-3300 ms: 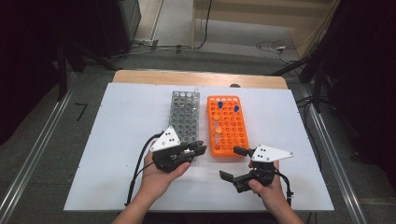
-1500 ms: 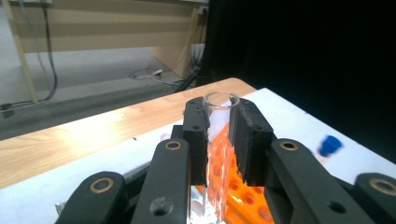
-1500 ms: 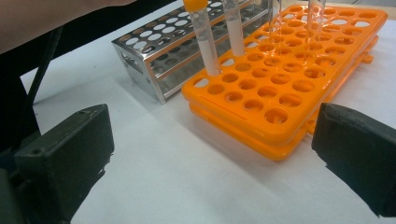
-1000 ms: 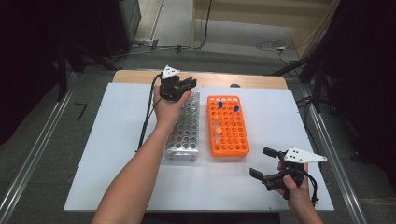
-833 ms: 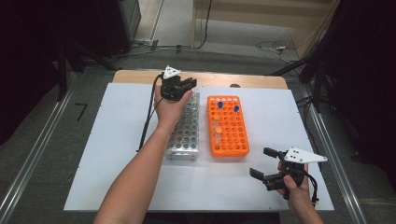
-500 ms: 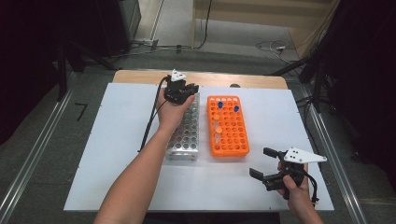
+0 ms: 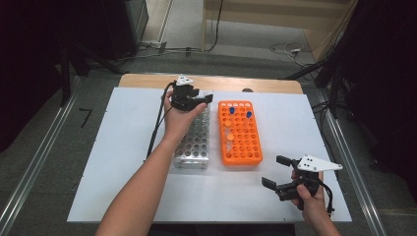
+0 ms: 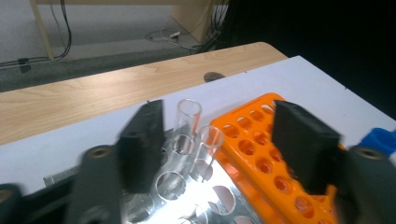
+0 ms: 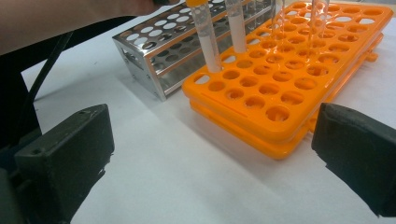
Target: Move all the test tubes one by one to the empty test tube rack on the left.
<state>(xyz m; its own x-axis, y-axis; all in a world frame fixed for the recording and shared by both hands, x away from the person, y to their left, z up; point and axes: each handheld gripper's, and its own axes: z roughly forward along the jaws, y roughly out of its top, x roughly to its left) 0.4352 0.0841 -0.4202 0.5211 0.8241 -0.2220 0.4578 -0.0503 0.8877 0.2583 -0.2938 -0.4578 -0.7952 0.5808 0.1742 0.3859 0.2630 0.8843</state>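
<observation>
Having just opened your left gripper's [image 8: 219, 149] fingers around the clear tube [image 8: 187, 122] now standing in the metal rack [image 7: 193, 142], you've likely finished that placement; your right gripper [image 7: 278, 173] waits open.

High view looks down; both gripper views closely share the orange rack [image 7: 240, 132].

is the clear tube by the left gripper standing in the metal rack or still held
Standing upright in the metal rack; the clear tube sits between the left gripper's just-opened jaws, untouched.
</observation>
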